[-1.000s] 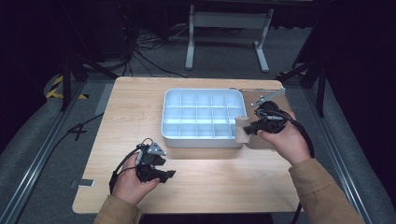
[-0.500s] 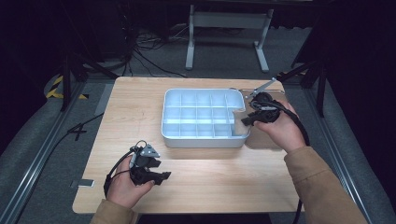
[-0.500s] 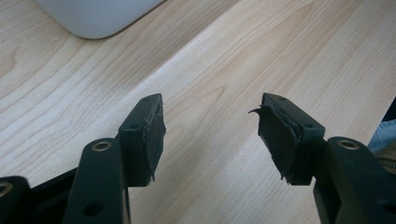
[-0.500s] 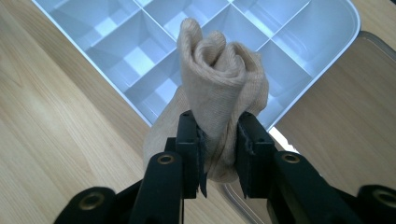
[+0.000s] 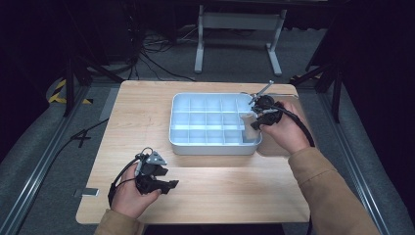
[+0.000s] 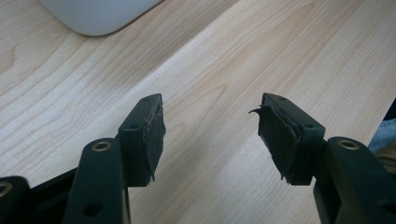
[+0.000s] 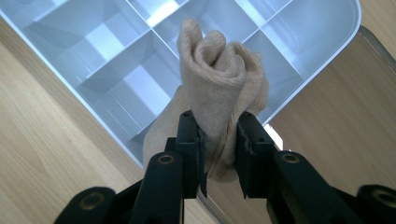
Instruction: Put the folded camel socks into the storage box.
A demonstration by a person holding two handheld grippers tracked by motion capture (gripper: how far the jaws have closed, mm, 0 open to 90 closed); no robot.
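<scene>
A pale wooden table (image 5: 205,191) stood in a dark room, with cables and a metal stand on the grey floor beyond it. A white compartment tray (image 5: 181,120) sat on the far half of the table. My right gripper (image 7: 217,140) was clamped on a rolled beige cloth (image 7: 219,88), the jaws pressing into its lower part while the bundle rose above them. From above, I held the cloth (image 5: 249,125) at the tray's right end, over its near-right corner; it seemed to hang above a compartment rather than rest in one, though I could not be sure. My left gripper (image 5: 169,185) was low over the near left part of the table, well apart from the tray. Its jaws stood wide apart with bare wood between them, and the tray's rounded corner (image 6: 100,18) showed ahead.
</scene>
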